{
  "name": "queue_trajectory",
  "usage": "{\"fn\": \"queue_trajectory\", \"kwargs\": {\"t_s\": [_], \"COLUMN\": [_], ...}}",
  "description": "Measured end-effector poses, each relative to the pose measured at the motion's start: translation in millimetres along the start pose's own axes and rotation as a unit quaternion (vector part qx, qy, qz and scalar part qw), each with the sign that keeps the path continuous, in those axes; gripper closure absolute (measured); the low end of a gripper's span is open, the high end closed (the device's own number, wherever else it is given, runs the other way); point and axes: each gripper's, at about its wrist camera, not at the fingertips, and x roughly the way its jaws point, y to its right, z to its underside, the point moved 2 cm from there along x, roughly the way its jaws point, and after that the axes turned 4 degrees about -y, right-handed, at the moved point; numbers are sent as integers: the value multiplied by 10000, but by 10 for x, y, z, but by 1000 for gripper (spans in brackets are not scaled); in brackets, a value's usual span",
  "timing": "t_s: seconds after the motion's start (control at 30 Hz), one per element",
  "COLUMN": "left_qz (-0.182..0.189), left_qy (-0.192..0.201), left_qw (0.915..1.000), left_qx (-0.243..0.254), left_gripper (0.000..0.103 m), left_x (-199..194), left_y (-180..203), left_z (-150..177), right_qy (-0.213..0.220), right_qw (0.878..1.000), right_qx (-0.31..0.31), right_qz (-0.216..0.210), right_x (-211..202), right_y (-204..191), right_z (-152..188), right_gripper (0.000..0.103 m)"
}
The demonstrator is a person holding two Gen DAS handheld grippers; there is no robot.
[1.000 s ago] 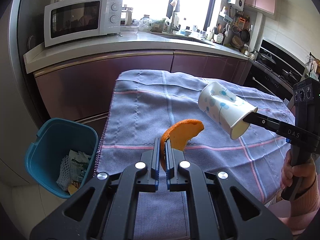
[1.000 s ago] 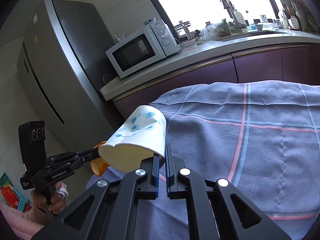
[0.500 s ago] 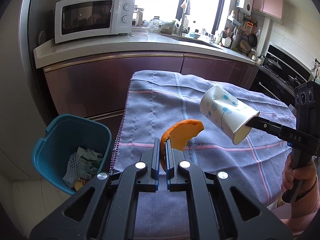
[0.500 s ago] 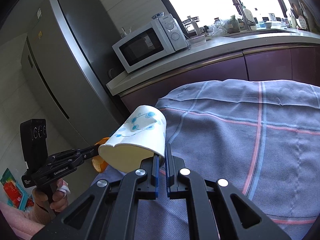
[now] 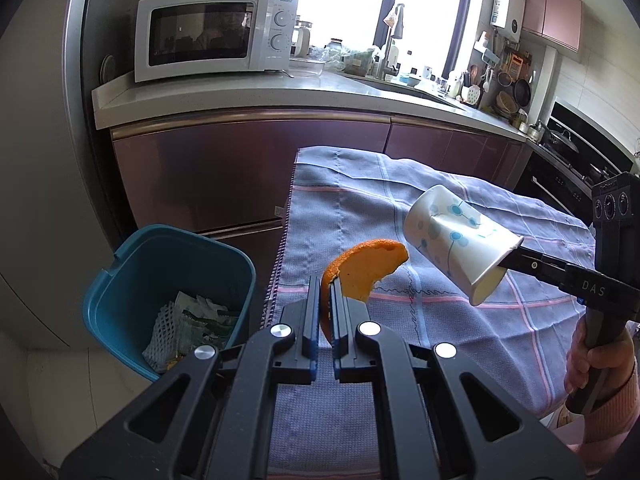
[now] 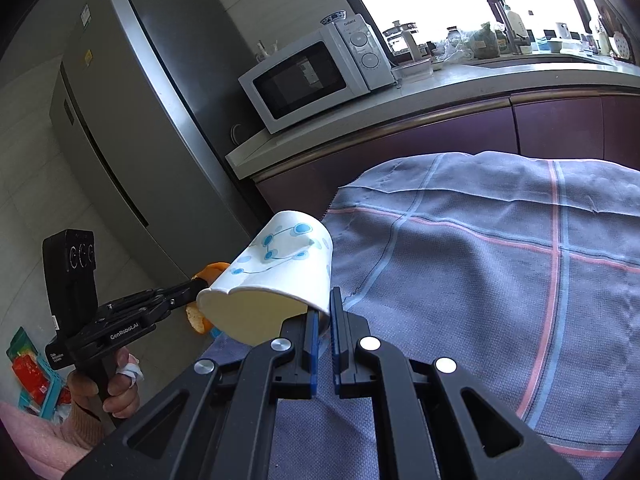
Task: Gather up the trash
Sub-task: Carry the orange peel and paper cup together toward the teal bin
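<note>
My left gripper (image 5: 326, 300) is shut on an orange peel (image 5: 362, 270) and holds it in the air over the table's left edge. My right gripper (image 6: 324, 308) is shut on the rim of a white paper cup with blue dots (image 6: 276, 280), held on its side above the table. In the left wrist view the cup (image 5: 456, 240) and the right gripper (image 5: 516, 258) are at right. In the right wrist view the left gripper (image 6: 196, 284) and peel (image 6: 200, 312) show at left. A teal trash bin (image 5: 132, 280) with wrappers inside stands on the floor, lower left of the peel.
The table is covered with a grey-blue checked cloth (image 5: 460, 320). Behind it run maroon cabinets (image 5: 248, 168) and a counter with a white microwave (image 5: 216, 36). A steel fridge (image 6: 132, 128) stands at left. Packets lie on the floor (image 6: 32, 376).
Both grippers have moved left toward the bin with their loads. The bin has come nearer to the middle of the left wrist view.
</note>
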Motion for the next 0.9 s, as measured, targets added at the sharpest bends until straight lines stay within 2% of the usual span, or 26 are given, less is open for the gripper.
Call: {"fn": "queue_trajectory", "kwargs": {"t_s": [0.9], "left_qz": [-396], "left_qy": [130], "left_qw": [9982], "left_qx": [-435], "left_gripper": [98], "left_x": [-117], "left_y": [-501], "left_z": [3], "right_qy": [-285], "right_qw": [9984], "right_qx": [-357], "right_qz": [-340], "right_x": [466], "right_y": [-409], "right_z": [-175], "right_gripper": [99]}}
